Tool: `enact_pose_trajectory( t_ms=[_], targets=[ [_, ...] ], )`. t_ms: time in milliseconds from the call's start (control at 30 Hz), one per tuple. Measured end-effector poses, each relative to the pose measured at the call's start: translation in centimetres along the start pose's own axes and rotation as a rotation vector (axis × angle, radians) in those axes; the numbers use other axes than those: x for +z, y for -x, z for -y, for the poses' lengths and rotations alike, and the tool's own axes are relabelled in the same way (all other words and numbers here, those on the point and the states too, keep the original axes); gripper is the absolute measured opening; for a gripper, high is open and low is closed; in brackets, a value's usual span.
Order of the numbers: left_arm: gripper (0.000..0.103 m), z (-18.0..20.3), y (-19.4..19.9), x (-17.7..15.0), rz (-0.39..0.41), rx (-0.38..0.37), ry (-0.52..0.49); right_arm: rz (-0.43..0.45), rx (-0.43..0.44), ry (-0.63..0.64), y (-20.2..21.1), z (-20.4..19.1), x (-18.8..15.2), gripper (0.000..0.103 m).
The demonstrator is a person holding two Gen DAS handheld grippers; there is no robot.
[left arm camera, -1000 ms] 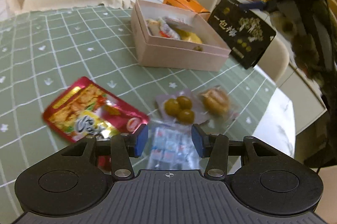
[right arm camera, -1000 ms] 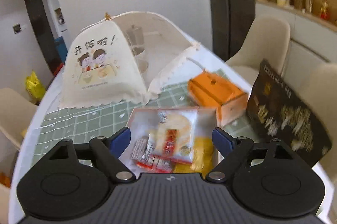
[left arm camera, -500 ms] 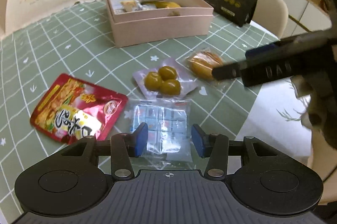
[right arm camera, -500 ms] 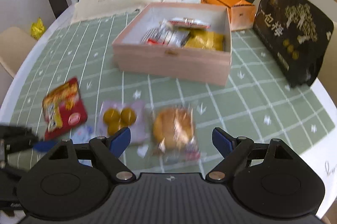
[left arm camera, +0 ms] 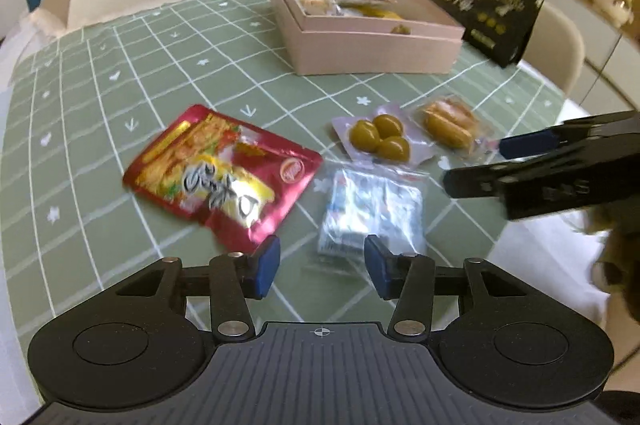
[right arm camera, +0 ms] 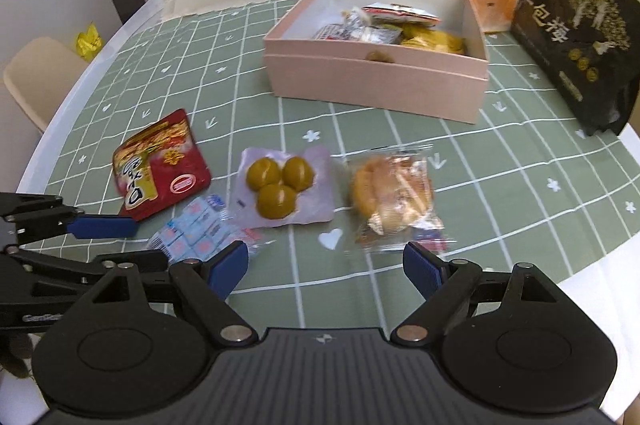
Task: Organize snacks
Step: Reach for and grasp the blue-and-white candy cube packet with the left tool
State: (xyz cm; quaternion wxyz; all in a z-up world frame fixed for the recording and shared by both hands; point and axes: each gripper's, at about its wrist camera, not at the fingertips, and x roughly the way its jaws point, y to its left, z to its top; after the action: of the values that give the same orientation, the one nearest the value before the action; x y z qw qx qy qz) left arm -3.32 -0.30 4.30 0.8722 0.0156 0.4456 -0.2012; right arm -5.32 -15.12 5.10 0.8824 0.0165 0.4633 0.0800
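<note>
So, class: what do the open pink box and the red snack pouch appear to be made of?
Open pink box: probably matte cardboard, given its flat dull walls and crisp folded edges. Red snack pouch: seemingly glossy plastic or foil film, given its bright glare and crinkled surface.

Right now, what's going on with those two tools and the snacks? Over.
Both tools open, empty: left tool over blue-white packet, right tool near bread packet. Four snacks loose outside pink box. Nothing in the way.
</note>
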Motion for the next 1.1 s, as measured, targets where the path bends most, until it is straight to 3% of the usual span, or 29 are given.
enact_pose_trajectory(
  t_ms=[133,333,467,600,667,800,933,1000,1100],
  targets=[
    [0.051,-1.4,0.7,-2.6,0.008,-0.064,0.114,0.004,0.001,0.007,-0.8,-0.7,-0.3,0.086],
    [0.050,-1.3,2.6,-6.2,0.083,-0.104,0.201,0.088,-0.020,0.033,-1.0,-1.9,-2.3,0.085],
    [0.047,-0.2,3.7,-9.4,0.178,-0.087,0.098,0.123,-0.006,0.077,-0.6,-3.0,-4.3,0.085],
    [0.047,0.7,4.3,-11.6,0.269,-0.053,-0.066,0.148,-0.055,0.090,-0.1,-3.7,-5.8,0.085],
    [0.046,0.8,4.3,-11.8,0.287,-0.039,-0.096,0.158,-0.075,0.073,0.1,-3.7,-6.0,0.085],
    [0.044,-0.8,5.3,-10.5,0.223,-0.068,0.069,0.170,-0.113,0.052,-0.2,-3.2,-6.0,0.085],
    [0.043,-3.7,9.5,-9.8,0.238,-0.067,0.301,0.142,-0.135,0.003,-0.7,-2.6,-5.8,0.085],
    [0.043,-5.5,12.0,-8.8,0.204,-0.074,0.415,0.130,-0.139,-0.009,-0.6,-2.5,-5.8,0.085],
    [0.042,-6.8,16.2,-7.2,0.217,-0.080,0.416,0.104,-0.137,-0.001,1.5,-2.5,-6.4,0.083]
  ],
)
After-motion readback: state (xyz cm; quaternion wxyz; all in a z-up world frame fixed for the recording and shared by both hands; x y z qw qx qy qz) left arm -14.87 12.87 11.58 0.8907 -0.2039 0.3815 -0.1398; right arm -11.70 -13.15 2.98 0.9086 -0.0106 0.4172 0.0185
